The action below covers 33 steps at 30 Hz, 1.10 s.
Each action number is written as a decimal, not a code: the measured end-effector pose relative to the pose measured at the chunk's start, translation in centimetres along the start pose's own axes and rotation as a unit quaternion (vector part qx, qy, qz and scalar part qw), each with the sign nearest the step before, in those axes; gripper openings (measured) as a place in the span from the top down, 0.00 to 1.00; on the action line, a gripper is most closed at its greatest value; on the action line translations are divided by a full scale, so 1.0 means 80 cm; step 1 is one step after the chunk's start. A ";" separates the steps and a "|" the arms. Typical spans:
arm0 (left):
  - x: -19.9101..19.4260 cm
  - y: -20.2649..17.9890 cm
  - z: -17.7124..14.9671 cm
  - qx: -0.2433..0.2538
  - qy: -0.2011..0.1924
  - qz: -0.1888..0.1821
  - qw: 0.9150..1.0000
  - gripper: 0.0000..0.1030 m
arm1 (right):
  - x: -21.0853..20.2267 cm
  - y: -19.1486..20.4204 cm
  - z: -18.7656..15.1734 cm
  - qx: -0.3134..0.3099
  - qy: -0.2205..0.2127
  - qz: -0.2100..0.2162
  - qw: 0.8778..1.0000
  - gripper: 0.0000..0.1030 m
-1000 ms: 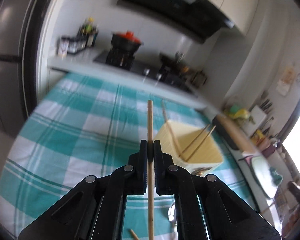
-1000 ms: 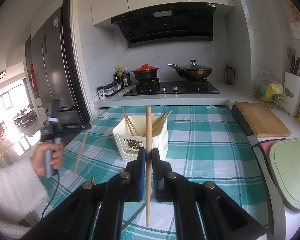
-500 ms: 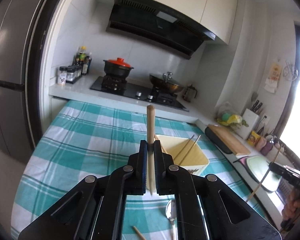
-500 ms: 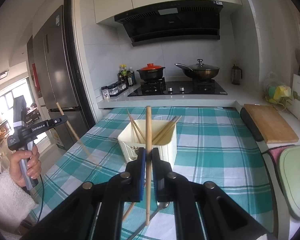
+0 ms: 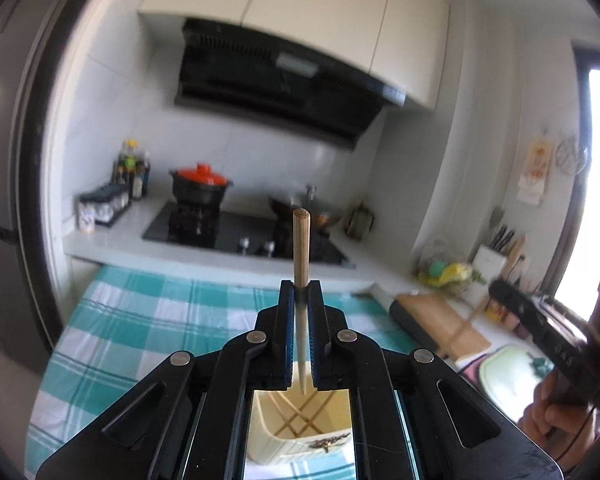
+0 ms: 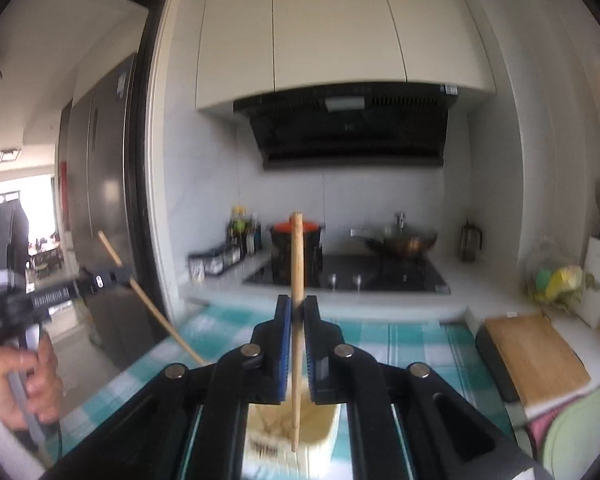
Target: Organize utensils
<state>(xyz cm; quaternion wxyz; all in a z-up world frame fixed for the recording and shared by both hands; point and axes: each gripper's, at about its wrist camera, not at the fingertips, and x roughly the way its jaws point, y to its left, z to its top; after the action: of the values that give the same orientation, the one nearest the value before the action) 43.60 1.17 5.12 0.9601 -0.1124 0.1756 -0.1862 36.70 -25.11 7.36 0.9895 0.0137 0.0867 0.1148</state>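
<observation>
While the left gripper [image 5: 301,292] clamps a chopstick [image 5: 301,240] upright, blunt end above its fingers and tip over the cream holder [image 5: 300,432] below them, the right gripper [image 6: 297,308] pinches a second chopstick [image 6: 297,256] near-vertical, lower end over that holder [image 6: 312,432].

Teal-and-white checked cloth [image 5: 148,320] covering the desk. Cream bin [image 6: 320,432] at 6 o'clock; tan wooden chopstick [image 6: 297,264]. Orange lid [image 5: 204,174] on black pot at 10 o'clock.
</observation>
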 end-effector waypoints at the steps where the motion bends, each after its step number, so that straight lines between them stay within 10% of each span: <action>1: 0.019 0.000 -0.003 0.000 0.022 0.003 1.000 0.96 | 0.018 0.000 -0.002 0.008 0.004 -0.007 1.000 0.94; 10: 0.159 0.020 -0.075 -0.018 0.239 0.042 0.970 0.94 | 0.174 -0.029 -0.100 0.104 0.225 -0.009 0.969 0.93; 13: 0.157 0.024 -0.087 -0.048 0.253 0.040 0.965 0.63 | 0.189 -0.042 -0.122 0.159 0.273 -0.002 0.949 0.80; 15: 0.138 0.027 -0.085 -0.061 0.238 0.029 0.969 0.35 | 0.173 -0.046 -0.121 0.189 0.266 0.008 0.945 0.41; 22: 0.032 0.057 -0.137 -0.008 0.251 0.078 0.965 0.08 | 0.071 -0.052 -0.134 0.092 0.251 -0.012 0.963 0.37; 33: -0.049 0.116 -0.313 -0.069 0.258 0.222 0.938 0.08 | -0.061 -0.091 -0.346 0.091 0.338 -0.119 0.929 0.36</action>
<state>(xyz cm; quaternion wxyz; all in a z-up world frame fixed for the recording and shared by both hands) 33.62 7.37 -19.18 0.8885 -0.0845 0.4506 0.0211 28.83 -33.12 -19.42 0.9026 0.0536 0.4270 -0.0143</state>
